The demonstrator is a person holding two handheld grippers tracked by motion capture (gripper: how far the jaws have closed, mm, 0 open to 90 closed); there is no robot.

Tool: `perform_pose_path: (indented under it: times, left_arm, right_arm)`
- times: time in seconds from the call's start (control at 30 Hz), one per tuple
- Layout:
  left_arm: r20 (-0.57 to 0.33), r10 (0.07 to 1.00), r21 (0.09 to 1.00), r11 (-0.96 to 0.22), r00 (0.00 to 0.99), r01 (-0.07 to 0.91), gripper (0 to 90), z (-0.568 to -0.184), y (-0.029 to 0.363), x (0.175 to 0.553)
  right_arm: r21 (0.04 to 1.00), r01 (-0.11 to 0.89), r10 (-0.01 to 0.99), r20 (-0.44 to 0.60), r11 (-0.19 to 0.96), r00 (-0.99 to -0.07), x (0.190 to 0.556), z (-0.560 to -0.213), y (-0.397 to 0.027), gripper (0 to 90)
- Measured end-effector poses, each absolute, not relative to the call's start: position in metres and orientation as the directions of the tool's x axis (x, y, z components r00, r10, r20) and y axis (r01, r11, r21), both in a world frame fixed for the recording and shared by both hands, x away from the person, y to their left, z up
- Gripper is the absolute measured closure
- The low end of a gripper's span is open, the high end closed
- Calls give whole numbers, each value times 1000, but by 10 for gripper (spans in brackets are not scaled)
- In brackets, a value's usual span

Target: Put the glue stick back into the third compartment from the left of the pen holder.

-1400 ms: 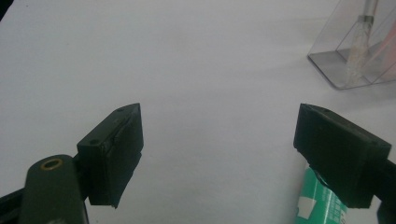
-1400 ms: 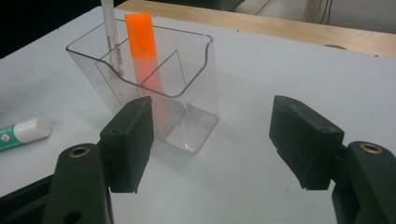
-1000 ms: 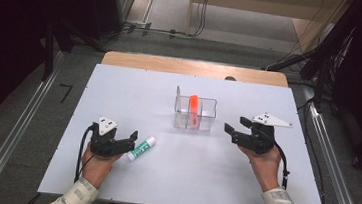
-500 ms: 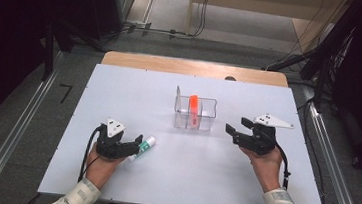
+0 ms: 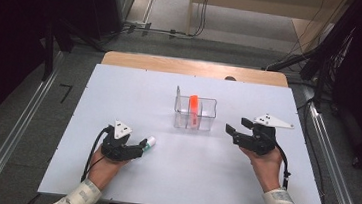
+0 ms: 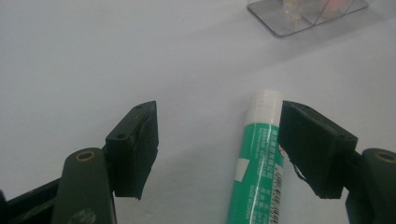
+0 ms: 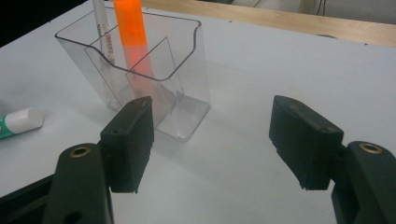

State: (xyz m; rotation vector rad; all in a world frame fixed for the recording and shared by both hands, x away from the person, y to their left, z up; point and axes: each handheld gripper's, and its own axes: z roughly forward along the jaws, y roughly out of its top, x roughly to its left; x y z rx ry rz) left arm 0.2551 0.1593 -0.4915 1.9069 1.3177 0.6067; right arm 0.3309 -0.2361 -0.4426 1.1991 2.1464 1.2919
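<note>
- Glue stick point(image 6: 258, 158) is what I see lying flat on the white table point(image 5: 201, 184), green with a white cap point(image 6: 265, 103).
- I see it between the jaws of my left claw point(image 6: 217, 149), close by the right-hand jaw in the left gripper view. I cannot tell if that jaw touches it.
- My left claw is wide open and holds nothing. The other jaw is well away from the stick.
- From the high view, my left claw point(image 5: 138, 147) sits low on the table's left side, with the cap point(image 5: 150, 141) poking out past it.
- My right claw point(image 7: 212, 140) is wide open too and holds nothing.
- I see a clear plastic box point(image 7: 140, 70) just past its jaws, near the left one. An orange marker point(image 7: 133, 39) and a thin white pen point(image 7: 102, 28) stand in the box.
- The box point(image 5: 195, 113) is in the middle of the table, and my right claw point(image 5: 235, 132) is near it, to its right.
</note>
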Motion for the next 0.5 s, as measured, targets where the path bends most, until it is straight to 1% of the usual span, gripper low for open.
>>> perform_pose_path:
  times: [0.17, 0.5]
  left_arm:
    - [-22, 922, 763, -235, 387, 602, 317, -493, 156, 255]
    - [-22, 911, 744, -260, 411, 616, 317, -496, 153, 256]
  right_arm:
    - [849, 479, 811, 111, 223, -575, 331, -443, -236, 293]
    - [849, 479, 810, 112, 223, -575, 331, -443, -235, 293]
